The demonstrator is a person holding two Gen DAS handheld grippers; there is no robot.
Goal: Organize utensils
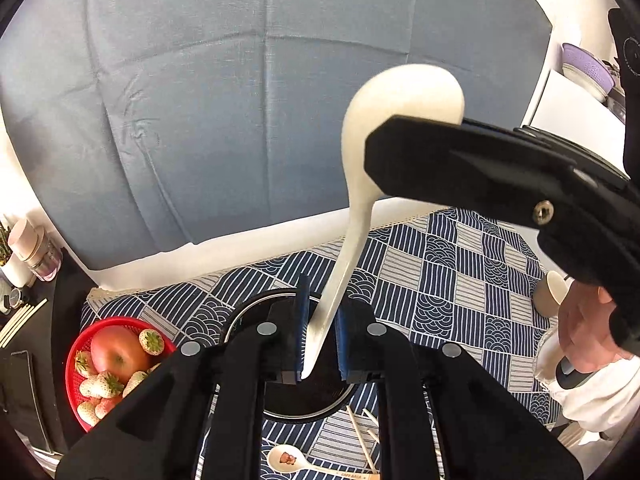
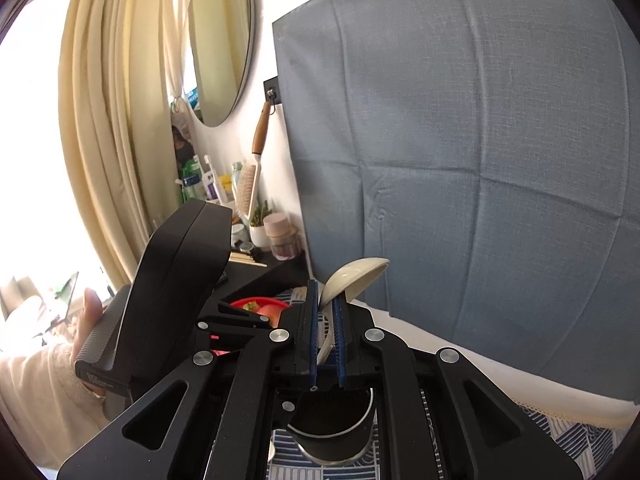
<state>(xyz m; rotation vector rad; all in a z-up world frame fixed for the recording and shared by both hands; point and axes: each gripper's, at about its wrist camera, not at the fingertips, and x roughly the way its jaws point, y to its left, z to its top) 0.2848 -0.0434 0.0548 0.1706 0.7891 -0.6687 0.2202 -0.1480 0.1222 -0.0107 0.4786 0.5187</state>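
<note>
Handing the white spoon (image 1: 362, 184) from one tool to the other is the step in hand, as I judge it, and you are midway through it. Your right tool (image 2: 325, 338) is clamped on the spoon just below the bowl, jaws nearly together with the neck pinched between the blue pads. Your left tool (image 1: 320, 336) has the handle tip standing between its pads; the jaws are a little apart and the handle leans on the left pad only, so that side carries no real grip.

Both tools hang over the black cup (image 1: 304, 396), which stands on the patterned cloth of the desk (image 1: 460, 272). The spoon points handle-down toward its mouth, bowl up.

To do this well:
- Keep the right tool's clamp firm until the handle is well inside the cup. The spoon is smooth and top-heavy, so it may swing if let go early.
- Open the left tool enough to clear the handle, then draw it away sideways, not upward, so you don't drag the spoon along.
- Centre the handle over the opening before lowering; a knock on the rim could tip the cup.
- Lower gently, then release once the tip rests inside.

More utensils lie near the cup: a small printed spoon (image 1: 288, 460) and some chopsticks (image 1: 360, 440). The red fruit basket (image 1: 80, 344) sits beside the cup, so mind it.
</note>
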